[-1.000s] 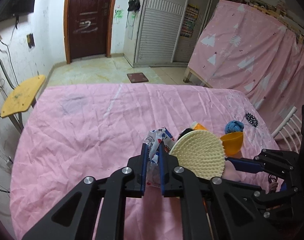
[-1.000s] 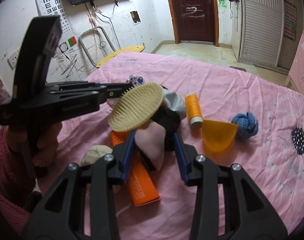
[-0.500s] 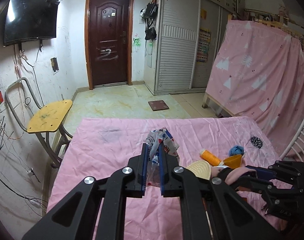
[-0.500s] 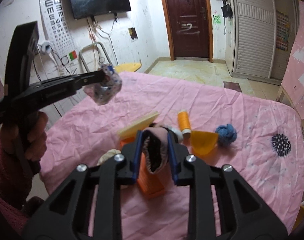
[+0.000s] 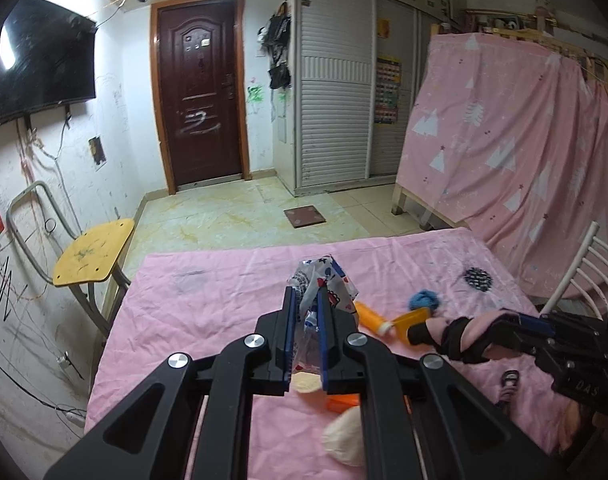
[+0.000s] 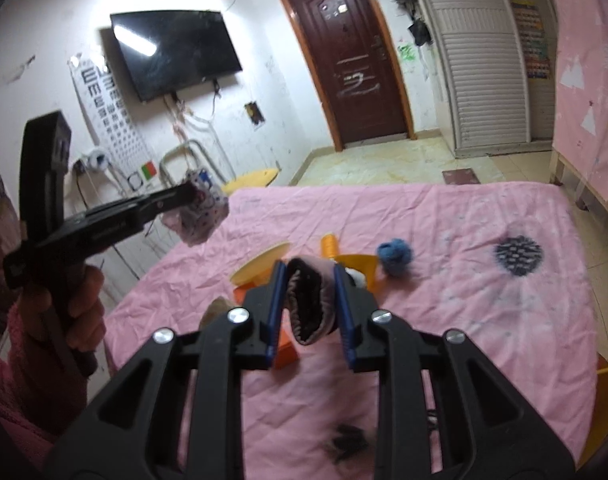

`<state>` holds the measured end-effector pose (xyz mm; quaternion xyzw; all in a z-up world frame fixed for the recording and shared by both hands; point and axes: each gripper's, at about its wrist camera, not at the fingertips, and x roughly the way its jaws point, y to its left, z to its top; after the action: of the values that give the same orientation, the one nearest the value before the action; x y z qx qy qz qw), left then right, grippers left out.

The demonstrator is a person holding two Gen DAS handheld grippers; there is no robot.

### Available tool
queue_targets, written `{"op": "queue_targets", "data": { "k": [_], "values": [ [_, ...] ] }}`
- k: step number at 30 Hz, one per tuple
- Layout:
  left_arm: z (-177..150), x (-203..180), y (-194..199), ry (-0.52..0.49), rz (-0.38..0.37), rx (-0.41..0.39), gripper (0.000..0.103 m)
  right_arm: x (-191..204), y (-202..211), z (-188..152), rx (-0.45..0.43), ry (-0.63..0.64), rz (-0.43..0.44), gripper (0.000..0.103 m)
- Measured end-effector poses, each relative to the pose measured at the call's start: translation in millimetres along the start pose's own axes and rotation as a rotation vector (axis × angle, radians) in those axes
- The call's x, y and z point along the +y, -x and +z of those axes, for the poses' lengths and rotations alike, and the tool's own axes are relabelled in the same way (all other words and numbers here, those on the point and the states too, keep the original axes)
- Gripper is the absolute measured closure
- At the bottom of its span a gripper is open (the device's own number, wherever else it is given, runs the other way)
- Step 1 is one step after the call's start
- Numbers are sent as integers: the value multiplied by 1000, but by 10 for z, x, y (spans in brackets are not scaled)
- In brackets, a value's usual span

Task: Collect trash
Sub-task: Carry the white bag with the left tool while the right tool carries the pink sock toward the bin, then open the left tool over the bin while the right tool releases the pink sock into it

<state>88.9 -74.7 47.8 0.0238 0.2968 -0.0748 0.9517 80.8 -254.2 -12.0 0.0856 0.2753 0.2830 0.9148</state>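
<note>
My left gripper (image 5: 306,300) is shut on a crumpled printed plastic wrapper (image 5: 324,280) and holds it high above the pink-covered table (image 5: 208,312). In the right wrist view the left gripper (image 6: 190,196) shows at the left with the wrapper (image 6: 200,216) hanging from its tips. My right gripper (image 6: 309,276) is shut on a pink and black sock (image 6: 310,304), lifted above the table; in the left wrist view it (image 5: 500,320) holds the sock (image 5: 460,336) at the right.
On the table lie an orange thread spool (image 6: 330,246), an orange scoop (image 6: 358,266), a blue yarn ball (image 6: 394,256), a cream brush (image 6: 260,268), an orange box (image 6: 286,350) and a beige lump (image 5: 344,436). A yellow chair (image 5: 92,252) stands beside the table's left edge.
Both grippers have risen well above the table with their loads. The cream brush that rode on the sock has dropped back onto the table.
</note>
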Motion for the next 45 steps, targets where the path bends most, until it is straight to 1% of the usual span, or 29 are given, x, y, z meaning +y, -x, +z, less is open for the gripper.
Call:
{"op": "queue_targets", "data": {
  "k": [4,6,8,10,12,14,17,18,22,25,28,32,34,37,38,39,41,42,45],
  "values": [
    [49,-270,33,-34,-33,-3,100,-227,331,-22,-66,-39,-38,80],
    [71,-454,17,-50,-68,8,100,-405,573,-60,-104,-66,-74,80],
    [83,-656,-9,-65,-112,22,100,-580,813,-113,-137,-91,-118,80],
    [99,-911,-44,-80,-184,42,100,-786,1094,-189,-175,-126,-171,80],
    [104,-1151,-70,-100,-233,55,100,-979,1317,-270,-197,-159,-230,80],
    [92,-1446,-95,-125,-290,70,100,-1151,1478,-354,-206,-191,-276,80],
    [49,-1788,-131,-156,-351,91,100,-1413,1705,-514,-211,-238,-361,80],
    [20,-1941,-137,-173,-374,99,100,-1474,1753,-560,-215,-254,-375,80],
    [-95,-2431,-173,-233,-419,133,100,-1767,1938,-762,-244,-334,-407,80],
    [-189,-2746,-189,-265,-455,163,100,-1951,2011,-824,-251,-370,-419,80],
    [-266,-3066,-253,-290,-488,204,100,-2040,2025,-871,-256,-403,-424,80],
    [-376,-3397,-365,-305,-537,257,100,-2141,2152,-956,-288,-450,-419,80],
    [-413,-3533,-433,-308,-545,280,97,-2136,2203,-951,-306,-458,-423,80],
    [-464,-3660,-508,-311,-544,311,88,-2160,2299,-956,-332,-470,-424,80],
    [-476,-3690,-525,-310,-547,318,78,-2170,2324,-961,-340,-473,-423,80],
    [-491,-3706,-543,-304,-549,325,62,-2173,2334,-958,-342,-475,-422,80],
    [-509,-3703,-552,-283,-550,327,47,-2177,2339,-956,-346,-477,-418,80],
    [-511,-3705,-553,-277,-549,329,45,-2173,2331,-950,-346,-475,-417,80],
    [-511,-3691,-550,-265,-549,338,44,-2152,2310,-938,-342,-464,-409,80]
  ]
}}
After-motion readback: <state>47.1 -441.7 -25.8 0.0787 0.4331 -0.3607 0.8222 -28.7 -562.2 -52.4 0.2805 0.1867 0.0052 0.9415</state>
